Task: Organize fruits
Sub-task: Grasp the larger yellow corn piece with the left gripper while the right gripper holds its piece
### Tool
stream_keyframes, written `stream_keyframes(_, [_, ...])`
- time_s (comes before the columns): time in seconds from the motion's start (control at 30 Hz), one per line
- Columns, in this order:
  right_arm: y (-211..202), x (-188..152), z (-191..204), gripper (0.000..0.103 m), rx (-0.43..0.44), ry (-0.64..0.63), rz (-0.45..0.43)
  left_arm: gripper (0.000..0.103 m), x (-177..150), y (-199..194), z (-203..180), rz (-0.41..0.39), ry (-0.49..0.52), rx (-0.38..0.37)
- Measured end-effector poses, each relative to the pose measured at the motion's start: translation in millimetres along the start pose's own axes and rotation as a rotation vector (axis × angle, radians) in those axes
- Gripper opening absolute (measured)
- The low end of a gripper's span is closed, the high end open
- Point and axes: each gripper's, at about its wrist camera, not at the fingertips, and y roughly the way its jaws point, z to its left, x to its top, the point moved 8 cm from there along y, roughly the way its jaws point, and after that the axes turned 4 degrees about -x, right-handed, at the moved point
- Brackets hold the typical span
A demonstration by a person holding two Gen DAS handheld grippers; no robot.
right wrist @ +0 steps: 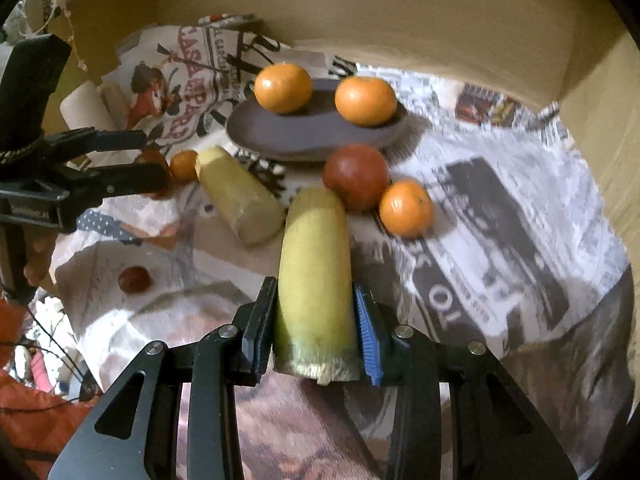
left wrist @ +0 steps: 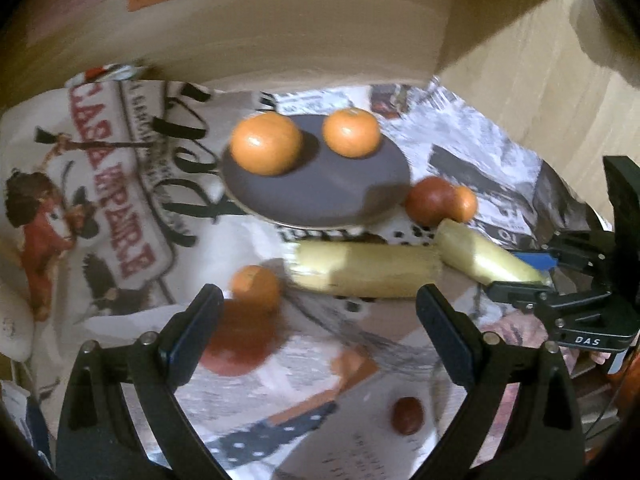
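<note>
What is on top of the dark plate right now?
Two oranges sit apart on the dark plate; the rest looks bare. The plate surface under and just behind them is covered.

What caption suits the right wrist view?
Right gripper holds a yellow fruit piece near a plate bearing two oranges.

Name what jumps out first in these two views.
The right gripper clamps a yellow-green banana piece at its cut end. Beyond it, a dark plate carries two oranges, with more fruit loose on the newspaper. The left gripper is open above that paper, nothing between its fingers.
</note>
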Motion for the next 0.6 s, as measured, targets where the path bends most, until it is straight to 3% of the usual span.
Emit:
stream_keyframes(0.3, [-15, 19, 2, 0.035, 0.005, -0.018, -0.085, 0.098, -4, 28, -33, 0.087, 0.025, -0.052])
stream_keyframes(0.5, [-5, 55, 9, 0.035, -0.014, -0.062, -0.134, 0.098, -4, 29, -22, 0.070, -0.020, -0.022])
stream_keyframes(0.6, [8, 63, 18, 0.034, 0.047, -0.071, -0.107, 0.098, -5, 21, -15, 0.041, -0.023, -0.009])
